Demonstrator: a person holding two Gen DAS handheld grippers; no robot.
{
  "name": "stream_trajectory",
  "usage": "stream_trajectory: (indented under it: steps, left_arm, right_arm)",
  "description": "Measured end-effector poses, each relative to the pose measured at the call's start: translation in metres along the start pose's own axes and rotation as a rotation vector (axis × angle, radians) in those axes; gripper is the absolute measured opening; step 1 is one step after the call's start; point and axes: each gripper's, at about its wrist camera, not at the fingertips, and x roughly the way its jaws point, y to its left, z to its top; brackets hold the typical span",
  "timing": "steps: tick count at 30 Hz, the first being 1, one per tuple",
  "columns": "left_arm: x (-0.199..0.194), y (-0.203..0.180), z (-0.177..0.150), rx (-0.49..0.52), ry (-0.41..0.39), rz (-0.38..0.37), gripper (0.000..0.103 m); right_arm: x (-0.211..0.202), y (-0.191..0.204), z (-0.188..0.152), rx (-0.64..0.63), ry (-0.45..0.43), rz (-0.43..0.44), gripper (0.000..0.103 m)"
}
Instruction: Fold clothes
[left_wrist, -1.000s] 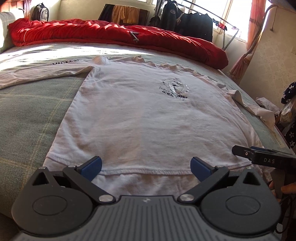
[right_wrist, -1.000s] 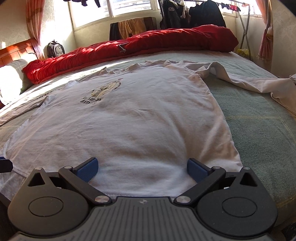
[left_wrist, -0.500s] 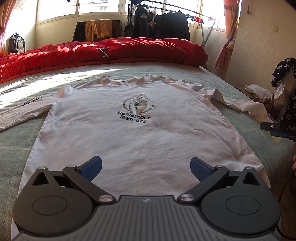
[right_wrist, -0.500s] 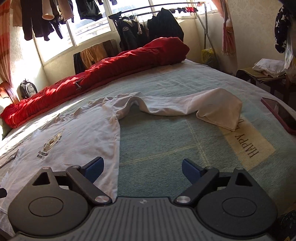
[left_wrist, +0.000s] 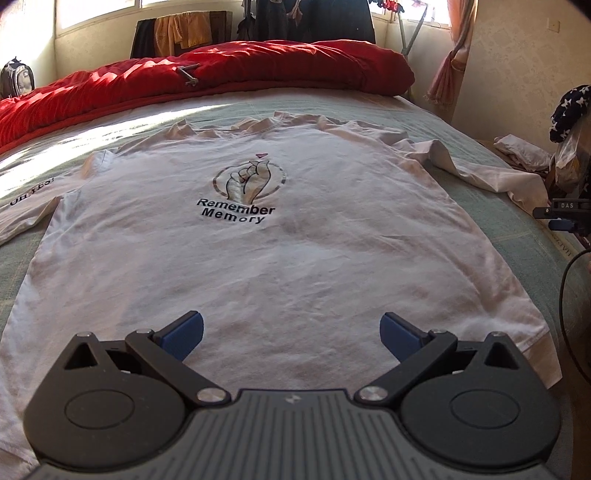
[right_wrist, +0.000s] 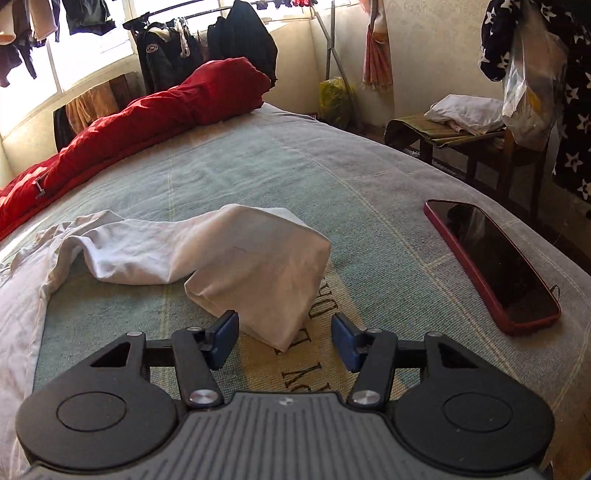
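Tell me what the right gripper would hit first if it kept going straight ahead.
Probably the cuff end of the white cotton shirt sleeve, lying just ahead of the open right gripper; depth is unclear.

We see the shirt (left_wrist: 280, 258) lying flat on the bed (right_wrist: 280, 173), its collar toward the quilt (left_wrist: 221, 81) heaped along the far edge. Our left tongs (left_wrist: 291, 332) hang over its hem. The right sleeve (right_wrist: 229, 258) trails off to the right, its cuff just before our right tongs (right_wrist: 284, 339). Right of the sleeve lies a phone (right_wrist: 487, 258); beyond it, off the bed, stands a stool (right_wrist: 480, 144).
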Motion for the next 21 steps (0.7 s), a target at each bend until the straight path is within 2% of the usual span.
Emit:
stream_trajectory:
  steps: [2, 4, 8, 11, 14, 21]
  left_arm:
    - [0.006, -0.001, 0.002, -0.001, 0.007, 0.000, 0.101]
    - [0.012, -0.003, 0.004, 0.000, 0.016, -0.001, 0.101]
    - [0.018, -0.008, 0.004, 0.024, 0.017, 0.006, 0.101]
    - [0.019, -0.009, 0.004, 0.033, 0.017, 0.007, 0.101]
    - [0.019, -0.009, 0.004, 0.034, 0.016, 0.005, 0.101]
    - [0.015, -0.003, 0.004, 0.011, 0.009, 0.009, 0.101]
  right_arm:
    - [0.004, -0.001, 0.003, 0.020, -0.007, 0.025, 0.060]
    - [0.007, 0.002, 0.003, 0.014, -0.012, 0.024, 0.053]
    - [0.005, 0.004, 0.008, -0.048, -0.033, -0.026, 0.025]
    - [0.000, 0.002, 0.015, -0.094, -0.054, -0.071, 0.011]
    - [-0.004, 0.001, 0.023, -0.140, -0.075, -0.116, 0.005]
    - [-0.023, -0.008, 0.046, -0.204, -0.137, -0.212, 0.004]
